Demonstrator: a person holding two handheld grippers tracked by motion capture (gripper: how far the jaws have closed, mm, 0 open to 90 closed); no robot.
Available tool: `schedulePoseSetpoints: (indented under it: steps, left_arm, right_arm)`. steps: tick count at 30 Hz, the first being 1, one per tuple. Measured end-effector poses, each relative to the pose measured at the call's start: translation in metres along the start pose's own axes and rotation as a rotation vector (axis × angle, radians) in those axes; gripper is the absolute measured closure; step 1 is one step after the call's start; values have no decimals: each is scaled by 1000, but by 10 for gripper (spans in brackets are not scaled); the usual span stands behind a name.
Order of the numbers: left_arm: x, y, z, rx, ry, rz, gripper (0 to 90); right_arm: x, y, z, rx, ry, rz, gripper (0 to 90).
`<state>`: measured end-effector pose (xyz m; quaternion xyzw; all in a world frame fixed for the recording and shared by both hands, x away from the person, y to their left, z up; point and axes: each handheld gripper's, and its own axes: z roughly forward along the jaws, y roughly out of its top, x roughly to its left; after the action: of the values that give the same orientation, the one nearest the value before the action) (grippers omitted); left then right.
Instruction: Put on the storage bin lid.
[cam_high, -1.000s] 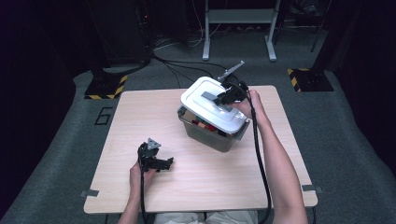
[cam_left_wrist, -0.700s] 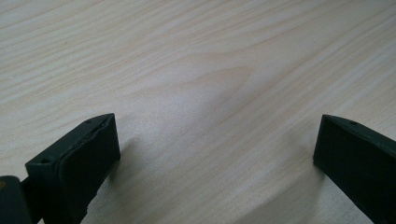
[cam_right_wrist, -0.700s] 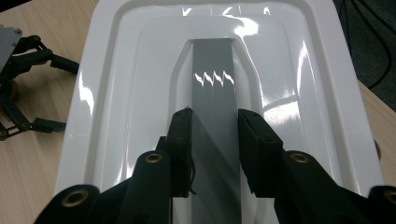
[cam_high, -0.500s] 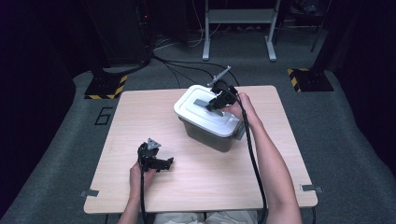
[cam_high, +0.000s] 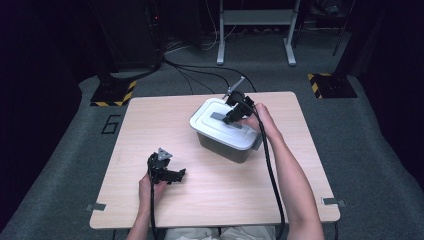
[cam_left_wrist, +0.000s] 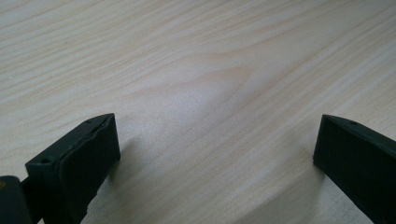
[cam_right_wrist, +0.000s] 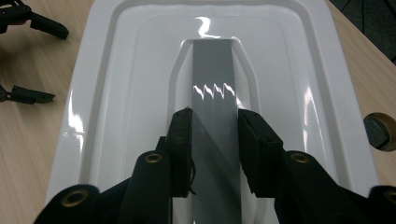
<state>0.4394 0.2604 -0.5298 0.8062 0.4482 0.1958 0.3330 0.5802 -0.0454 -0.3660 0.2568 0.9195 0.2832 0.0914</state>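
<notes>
A dark grey box (cam_high: 226, 148) stands at the table's far middle, with a white lid (cam_high: 209, 118) lying flat on top of it. My right gripper (cam_high: 232, 118) comes in from the far right side and is shut on the lid's grey bar handle (cam_right_wrist: 213, 70). In the right gripper view its pads (cam_right_wrist: 181, 140) press the bar from both sides, right gripper (cam_right_wrist: 215, 119). My left gripper (cam_high: 181, 174) rests low on the near left of the wooden table (cam_high: 150, 125). It stands open over bare wood, left gripper (cam_left_wrist: 215, 126), and is seen far off in the right gripper view (cam_right_wrist: 60, 65).
A round brown-rimmed ring (cam_right_wrist: 380, 130) lies on the table just beside the box. Past the far edge are black cables (cam_high: 195, 72), a metal stand (cam_high: 255, 30) and striped floor bases (cam_high: 115, 92). The table's right edge (cam_high: 312, 150) runs close to my right forearm.
My right gripper has sunk and shifted left with the lid. The lid was tilted with red things showing inside the box; it now lies flat over the box. The left gripper has kept still.
</notes>
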Motion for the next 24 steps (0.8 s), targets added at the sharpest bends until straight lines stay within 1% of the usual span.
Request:
schedulePoseSetpoints:
  steps: [1, 2, 6, 8, 10, 11, 12, 14, 15, 16, 17, 18, 19, 20, 21, 22, 23, 24]
  left_arm:
    - [0, 0, 0, 2, -2, 0, 1]
    - [0, 0, 0, 0, 0, 0, 1]
    - [0, 0, 0, 0, 0, -1, 1]
    - [0, 0, 0, 0, 0, -1, 1]
    - [0, 0, 0, 0, 0, 0, 1]
    - [0, 0, 0, 3, -2, 1, 1]
    - [0, 0, 0, 0, 0, 0, 1]
    - [0, 0, 0, 0, 0, -1, 1]
    - [0, 0, 0, 0, 0, 0, 1]
    - [0, 0, 0, 3, -2, 1, 1]
    - [0, 0, 0, 0, 0, 0, 1]
    - [0, 0, 0, 0, 0, 0, 1]
    - [0, 0, 0, 4, -2, 0, 1]
    - [0, 0, 0, 4, -2, 0, 1]
    - [0, 0, 0, 2, 0, 0, 1]
    - [0, 0, 0, 4, -2, 1, 1]
    - [0, 0, 0, 3, -3, 4, 1]
    - [0, 0, 0, 0, 0, 0, 1]
  right_arm:
    - [0, 0, -1, 6, 5, 10, 666]
    - [0, -1, 0, -3, 5, 11, 666]
    - [-1, -2, 0, -12, 5, 4, 666]
    - [0, -2, 0, -12, 4, 8, 666]
    - [1, -5, 0, 1, 3, 16, 666]
    - [1, -6, 1, -10, 3, 15, 666]
    - [1, -6, 0, -5, 5, 28, 666]
    - [1, -7, 0, -9, 6, 28, 663]
    - [2, -7, 0, -6, 6, 35, 658]
    - [2, -7, 0, -6, 2, 35, 639]
    - [2, -7, 0, -3, -9, 36, 558]
    - [3, -7, -1, -2, -19, 39, 497]
    - [3, -7, -2, -16, -32, 34, 440]
    - [4, -8, -3, -25, -51, 48, 399]
    - [5, -9, -5, -31, -60, 59, 342]
    - [4, -10, -7, -41, -64, 50, 292]
    - [5, -11, -10, -53, -68, 56, 253]
    - [6, -12, -12, -64, -76, 72, 219]
